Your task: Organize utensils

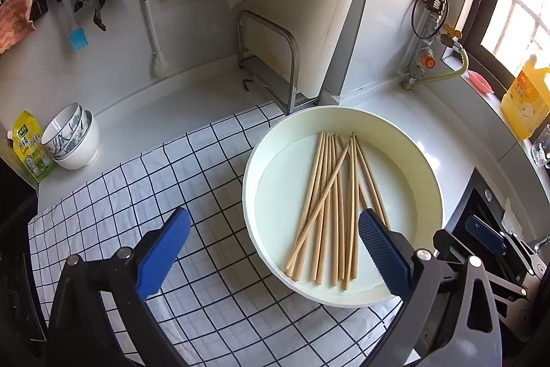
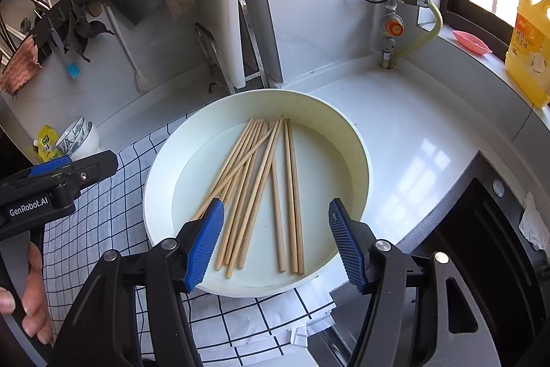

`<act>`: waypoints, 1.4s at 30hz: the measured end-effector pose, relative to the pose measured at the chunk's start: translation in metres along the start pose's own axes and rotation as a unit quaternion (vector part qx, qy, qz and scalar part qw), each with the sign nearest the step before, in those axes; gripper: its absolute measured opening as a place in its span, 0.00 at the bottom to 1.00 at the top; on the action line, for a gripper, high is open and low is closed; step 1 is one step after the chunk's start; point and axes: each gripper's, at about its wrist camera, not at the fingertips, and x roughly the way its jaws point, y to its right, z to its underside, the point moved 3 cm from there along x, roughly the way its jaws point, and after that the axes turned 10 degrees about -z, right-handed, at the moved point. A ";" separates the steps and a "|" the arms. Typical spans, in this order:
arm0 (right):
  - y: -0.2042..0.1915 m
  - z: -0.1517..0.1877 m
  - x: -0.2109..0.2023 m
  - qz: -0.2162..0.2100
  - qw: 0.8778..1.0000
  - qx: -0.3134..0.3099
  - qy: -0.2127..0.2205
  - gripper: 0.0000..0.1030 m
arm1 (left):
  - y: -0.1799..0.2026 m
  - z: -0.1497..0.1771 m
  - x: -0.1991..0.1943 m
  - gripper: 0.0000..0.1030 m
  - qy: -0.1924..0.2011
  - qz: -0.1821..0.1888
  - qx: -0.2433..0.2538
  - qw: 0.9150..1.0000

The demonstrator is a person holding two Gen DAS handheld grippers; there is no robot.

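The thin pale wooden chopsticks (image 2: 261,191) in the round cream plastic tray (image 2: 361,160) look light, stiff, smooth; grip mid-length. The left gripper (image 1: 275,246) gapes wide and empty, the right gripper (image 2: 271,239) open, empty.

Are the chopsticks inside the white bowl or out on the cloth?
Inside. All the wooden chopsticks lie flat on the bottom of the white basin; none lie on the checked cloth.
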 end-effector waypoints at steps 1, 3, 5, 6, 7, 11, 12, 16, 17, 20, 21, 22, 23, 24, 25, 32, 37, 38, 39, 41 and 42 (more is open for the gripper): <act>-0.001 0.000 0.000 0.000 1.000 -0.001 0.000 0.59 | 0.000 0.000 0.000 0.94 0.000 -0.002 0.001 1.000; -0.003 0.001 -0.001 -0.001 1.000 -0.002 -0.001 0.59 | 0.000 0.001 -0.001 0.94 0.000 -0.004 0.002 1.000; -0.004 0.001 -0.001 -0.001 1.000 -0.003 -0.001 0.59 | 0.000 0.001 -0.002 0.94 0.001 -0.006 0.003 1.000; -0.005 0.001 -0.001 -0.001 1.000 -0.003 -0.002 0.59 | 0.000 0.001 -0.003 0.94 0.002 -0.008 0.003 1.000; -0.005 0.002 -0.001 -0.001 1.000 -0.004 -0.002 0.59 | 0.000 0.001 -0.003 0.94 0.003 -0.010 0.004 1.000; -0.006 0.002 -0.002 -0.002 1.000 -0.005 -0.004 0.61 | 0.000 0.001 -0.005 0.94 0.005 -0.014 0.005 1.000; -0.006 0.002 -0.002 -0.002 1.000 -0.006 -0.004 0.61 | 0.000 0.001 -0.005 0.94 0.005 -0.017 0.006 1.000; -0.007 0.002 -0.002 0.000 1.000 -0.009 -0.004 0.61 | 0.000 0.000 -0.006 0.94 0.006 -0.020 0.005 1.000; -0.007 0.002 -0.002 0.000 1.000 -0.010 -0.004 0.61 | 0.000 0.000 -0.006 0.94 0.005 -0.019 0.004 1.000; -0.008 0.002 -0.002 0.001 1.000 -0.012 -0.005 0.61 | -0.001 0.000 -0.006 0.94 0.005 -0.019 0.004 1.000; -0.009 0.003 -0.002 0.001 1.000 -0.012 -0.005 0.61 | -0.001 0.000 -0.006 0.94 0.005 -0.019 0.004 1.000; -0.009 0.003 -0.002 0.001 1.000 -0.012 -0.005 0.61 | -0.001 0.000 -0.006 0.94 0.005 -0.019 0.004 1.000; -0.009 0.003 -0.002 0.001 1.000 -0.012 -0.005 0.61 | -0.001 0.000 -0.006 0.94 0.004 -0.019 0.004 1.000; -0.009 0.003 -0.002 0.001 1.000 -0.012 -0.005 0.61 | -0.001 0.000 -0.006 0.94 0.003 -0.020 0.003 1.000; -0.009 0.003 -0.002 0.001 1.000 -0.013 -0.005 0.61 | -0.002 0.000 -0.005 0.94 0.002 -0.022 0.003 1.000; -0.009 0.003 -0.002 0.001 1.000 -0.012 -0.005 0.61 | -0.001 0.000 -0.006 0.94 0.001 -0.019 0.000 1.000; -0.009 0.003 -0.002 0.001 1.000 -0.012 -0.005 0.61 | 0.001 0.000 -0.006 0.94 0.001 -0.021 0.005 1.000; -0.009 0.003 -0.002 0.001 1.000 -0.012 -0.005 0.61 | 0.001 0.000 -0.006 0.94 0.001 -0.021 0.004 1.000; -0.009 0.003 -0.002 0.001 1.000 -0.012 -0.006 0.61 | 0.000 0.000 -0.006 0.94 0.001 -0.022 0.003 1.000; -0.009 0.003 -0.002 0.001 1.000 -0.013 -0.006 0.61 | -0.001 -0.001 -0.006 0.94 0.002 -0.022 0.000 1.000; -0.009 0.003 -0.002 0.001 1.000 -0.013 -0.005 0.61 | -0.001 -0.001 -0.006 0.94 0.001 -0.022 -0.001 1.000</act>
